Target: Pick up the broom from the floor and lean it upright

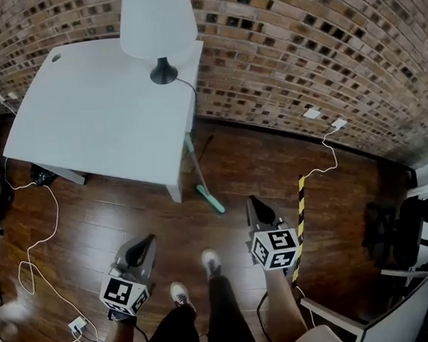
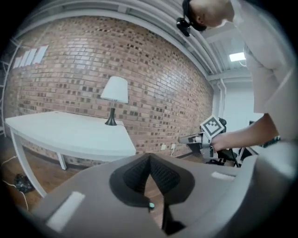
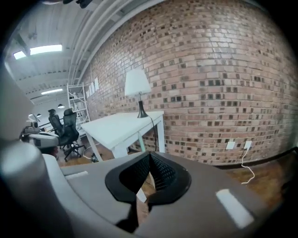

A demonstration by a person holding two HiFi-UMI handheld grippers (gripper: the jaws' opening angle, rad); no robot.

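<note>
Both tongs are clenched on nothing — the left gripper and the right gripper hang above the wooden floor, jaws pressed tip to tip (each gripper's own view shows the pads meeting). The broom leans against the near corner of the white table — teal head on the floor, handle up beside the table leg.
</note>
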